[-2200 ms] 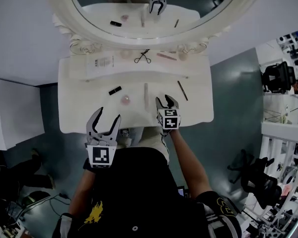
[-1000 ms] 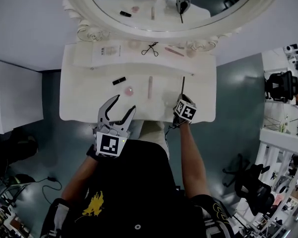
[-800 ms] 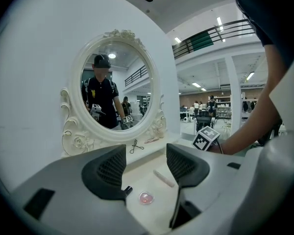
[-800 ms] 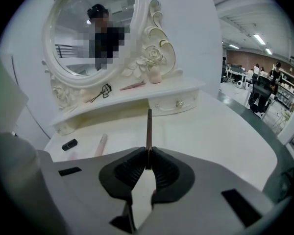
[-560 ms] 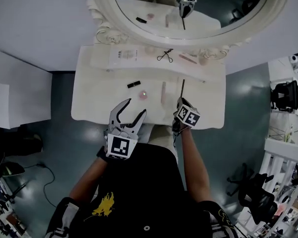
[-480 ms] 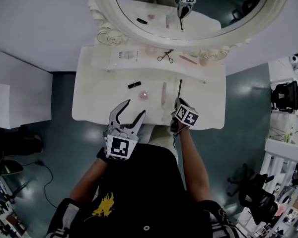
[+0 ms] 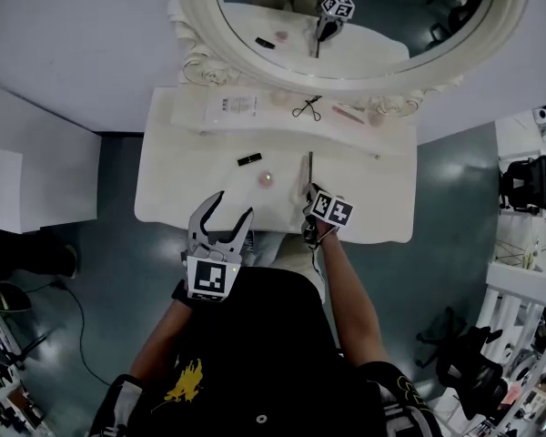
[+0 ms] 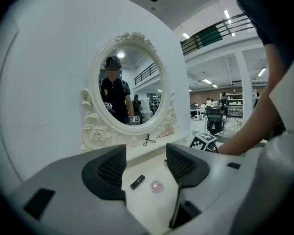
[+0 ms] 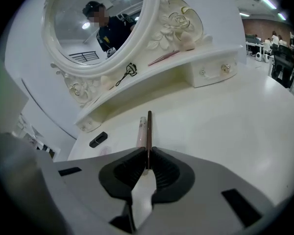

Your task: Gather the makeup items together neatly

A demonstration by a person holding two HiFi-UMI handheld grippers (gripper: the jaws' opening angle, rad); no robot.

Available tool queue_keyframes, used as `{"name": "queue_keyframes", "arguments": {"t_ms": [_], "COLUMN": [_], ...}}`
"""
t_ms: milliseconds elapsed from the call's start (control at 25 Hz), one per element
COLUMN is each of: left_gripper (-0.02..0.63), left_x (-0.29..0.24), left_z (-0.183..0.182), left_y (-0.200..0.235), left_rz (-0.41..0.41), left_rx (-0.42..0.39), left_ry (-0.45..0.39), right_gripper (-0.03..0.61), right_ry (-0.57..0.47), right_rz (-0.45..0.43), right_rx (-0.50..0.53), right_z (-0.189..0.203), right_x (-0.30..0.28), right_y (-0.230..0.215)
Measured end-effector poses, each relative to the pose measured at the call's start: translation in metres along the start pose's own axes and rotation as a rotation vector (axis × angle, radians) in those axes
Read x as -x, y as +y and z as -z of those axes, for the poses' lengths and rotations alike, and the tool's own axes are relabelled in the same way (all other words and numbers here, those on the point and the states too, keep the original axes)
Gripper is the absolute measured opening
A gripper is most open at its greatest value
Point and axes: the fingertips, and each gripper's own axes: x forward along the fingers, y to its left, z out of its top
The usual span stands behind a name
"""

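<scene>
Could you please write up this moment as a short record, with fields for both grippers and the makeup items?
surface: white vanity table
left gripper: open, nothing between its jaws, near the table's front edge
right gripper: shut on a thin brown pencil that points toward the mirror
beside the pencil: pale pink tube, lying alongside it
tabletop, further left: black lipstick; small pink round item
shelf under the mirror: eyelash curler; pink stick
</scene>
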Motion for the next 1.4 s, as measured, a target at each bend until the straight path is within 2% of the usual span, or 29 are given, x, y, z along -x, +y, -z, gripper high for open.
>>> {"name": "queue_keyframes", "arguments": {"t_ms": [80,320,560,840,960,1040,1160,1280,1400], "left_gripper": [0.262,0.262,0.262,0.262,0.247,0.247,0.247,0.247,0.247], "left_x": [0.002,0.003,-0.002,0.0,-0.006,-0.016,-0.038,-0.052,-0.051], "left_z": [0.003,0.002,-0.001,0.005,0.03,0.061,0.096,0.105,0.099], "left_y": [0.001,0.0,0.0,-0.001,0.007,0.008,0.003,0.009,0.017], "left_rz": [-0.004,0.002,0.009,0.025,0.027,0.047,0.089,0.082,0.052], "left_rx": [0.009,0.016,-0.011,0.008,0.002,0.0,-0.017,0.013,0.021], "left_ry": [0.032,0.035,-0.028,0.009,0.056,0.108,0.162,0.179,0.174], "right_gripper": [0.057,0.058,0.078,0.078,0.077,0.075,0.075,0.086,0.12], "right_ry": [0.006,0.018,0.024,0.012,-0.036,-0.073,-0.104,-0.118,-0.107], "right_rz": [0.002,0.006,-0.001,0.012,0.026,0.016,-0.032,-0.064,-0.069], "right_rx": [-0.001,-0.007,0.001,0.013,0.028,0.065,0.213,0.322,0.326], "right_z": [0.003,0.007,0.009,0.008,0.002,0.001,0.005,0.013,0.028], "right_x": [-0.001,-0.002,-0.001,0.003,0.011,0.022,0.04,0.043,0.026], "right_y": [0.0,0.0,-0.001,-0.001,0.0,0.008,0.038,0.08,0.108]}}
